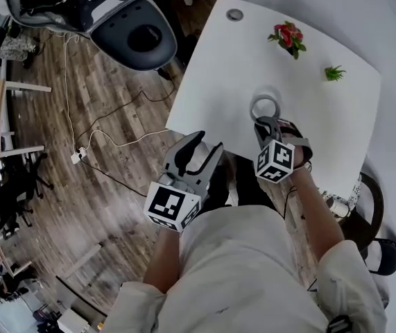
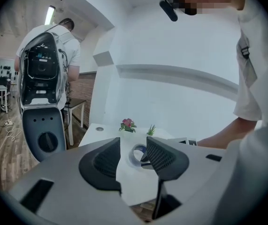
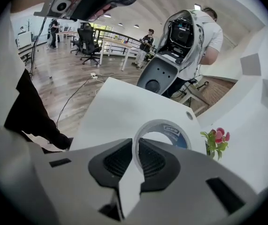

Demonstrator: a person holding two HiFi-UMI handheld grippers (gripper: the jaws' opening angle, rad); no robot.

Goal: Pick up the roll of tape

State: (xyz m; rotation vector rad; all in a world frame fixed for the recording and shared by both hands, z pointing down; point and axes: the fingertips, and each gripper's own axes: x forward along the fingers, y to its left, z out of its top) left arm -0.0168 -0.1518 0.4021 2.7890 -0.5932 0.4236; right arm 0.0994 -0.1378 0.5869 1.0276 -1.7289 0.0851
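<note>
My right claw (image 3: 136, 149) is gripping the roll of tape (image 3: 171, 129) by its wall, with one jaw inside the ring and one outside. The roll is sitting close to flat, with its axis pointing up at a slight tilt, over the near part of the white table (image 1: 218, 68). It is showing a pale winding and a blue printed core. My right claw is pointing steeply down. My left claw (image 2: 134, 150) is hanging open and empty off the table's near edge, pointing roughly level.

White shirt (image 1: 253, 269); grey left tongs (image 1: 208, 142), right tongs (image 1: 268, 122), black ribbed pads (image 2: 106, 161).
</note>
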